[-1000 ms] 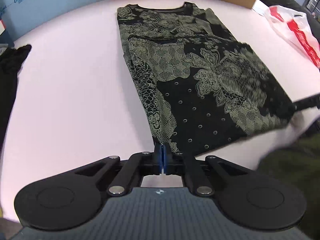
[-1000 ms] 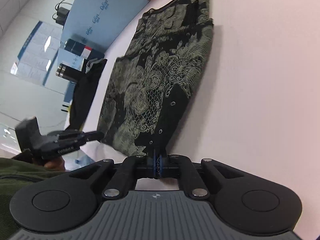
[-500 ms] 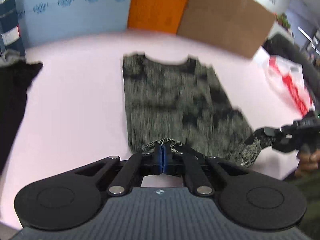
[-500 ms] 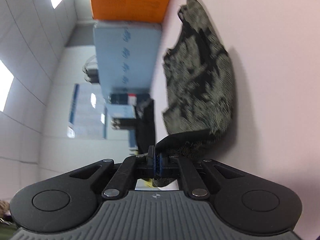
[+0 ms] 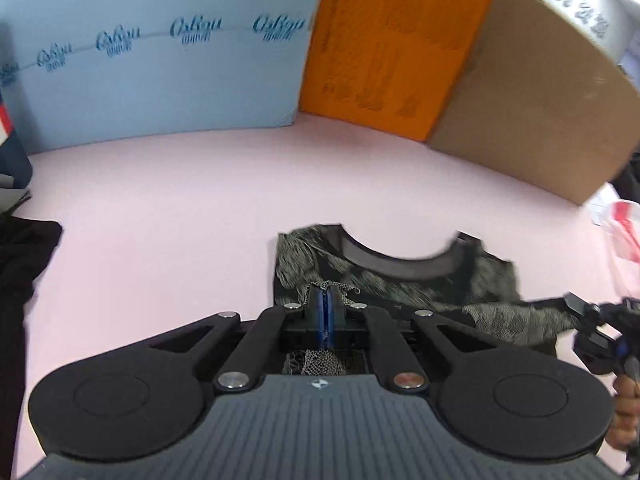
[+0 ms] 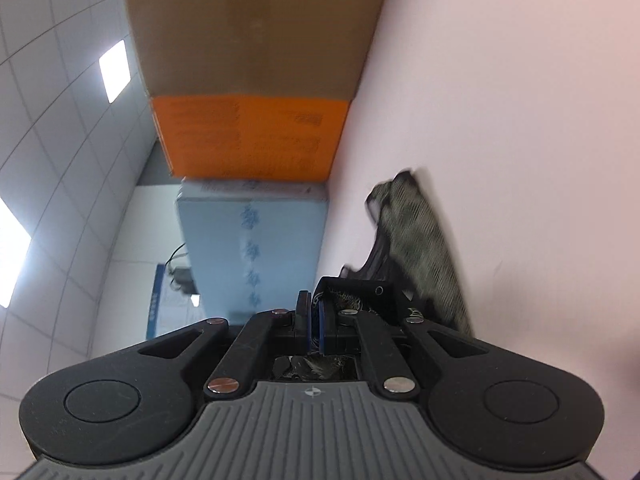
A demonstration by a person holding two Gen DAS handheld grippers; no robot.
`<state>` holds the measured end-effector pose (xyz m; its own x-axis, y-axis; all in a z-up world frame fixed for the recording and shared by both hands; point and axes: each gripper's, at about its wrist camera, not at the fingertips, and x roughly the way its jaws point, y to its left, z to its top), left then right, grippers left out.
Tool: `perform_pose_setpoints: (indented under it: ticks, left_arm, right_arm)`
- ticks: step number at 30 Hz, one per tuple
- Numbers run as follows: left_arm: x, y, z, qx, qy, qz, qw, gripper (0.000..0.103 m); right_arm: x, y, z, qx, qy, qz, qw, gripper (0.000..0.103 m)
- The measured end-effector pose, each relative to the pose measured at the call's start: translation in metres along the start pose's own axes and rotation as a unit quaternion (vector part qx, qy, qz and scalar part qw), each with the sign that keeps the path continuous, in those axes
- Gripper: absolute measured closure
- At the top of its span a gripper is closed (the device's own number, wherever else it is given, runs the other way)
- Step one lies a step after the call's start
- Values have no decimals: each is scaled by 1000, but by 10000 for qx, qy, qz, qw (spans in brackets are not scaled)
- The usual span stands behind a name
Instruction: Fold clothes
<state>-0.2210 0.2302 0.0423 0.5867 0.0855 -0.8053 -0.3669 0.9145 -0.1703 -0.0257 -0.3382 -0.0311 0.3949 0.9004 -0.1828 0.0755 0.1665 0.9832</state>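
- Pink table fills the foreground; plain, matte
- Along its far edge, l. to r.: blue foam board w/ repeated logo print; orange box; brown cardboard box
- White tiled wall beyond, seen in right wrist view; two bright rectangular lights on it
- Blue-edged poster low on wall; dark device w/ cable next to it

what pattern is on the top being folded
Black with a pale lace-like floral print on the top, clearest in the left wrist view.
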Motion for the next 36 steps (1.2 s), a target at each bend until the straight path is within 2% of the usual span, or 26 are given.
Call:
perform_pose_setpoints:
  ticks: [4, 6, 7, 10, 12, 15, 19, 22, 25, 28, 34, 36]
  left_arm:
    - [34, 8, 3, -173, 394, 240, 9988, 99]
    - [35, 11, 0, -208, 430, 221, 9986, 90]
    - [33, 12, -1, -228, 409, 191, 9987, 87]
    - [16, 17, -1, -253, 238, 80, 9994, 72]
    - [1, 19, -2, -175, 105, 99, 9997, 64]
    - [-21, 17, -15, -15, -70, 103, 9999, 63]
    - [-31, -2, -47, 267, -87, 152, 9995, 61]
    - [-25, -16, -68, 241, 89, 176, 9995, 61]
    - [-11, -27, -71, 175, 366, 361, 9985, 61]
    - [3, -33, -75, 137, 611, 706, 9955, 61]
    - [3, -43, -78, 215, 532, 1161, 9916, 56]
    - [2, -44, -80, 183, 496, 1272, 9905, 50]
  right_arm:
    - [10, -14, 12, 108, -203, -313, 9992, 96]
    - [10, -16, 13, 91, -217, -347, 9991, 96]
    - [8, -16, 12, 64, -207, -348, 9992, 92]
    - [0, -10, 8, -49, -210, -334, 9992, 68]
    - [-8, -4, 4, -133, -253, -343, 9990, 65]
    - [-23, 10, -6, -426, -287, -395, 9979, 63]
    - [-26, 36, -33, -1142, 11, -561, 9919, 55]
    - [-19, 49, -60, -1750, 390, -796, 9806, 37]
    - [-4, 50, -78, -2187, 749, -1087, 9668, 36]
    - [3, 38, -87, -2245, 926, -1359, 9605, 36]
    - [2, 28, -82, -2131, 842, -1276, 9650, 36]
    - [2, 30, -79, -2234, 850, -1276, 9626, 36]
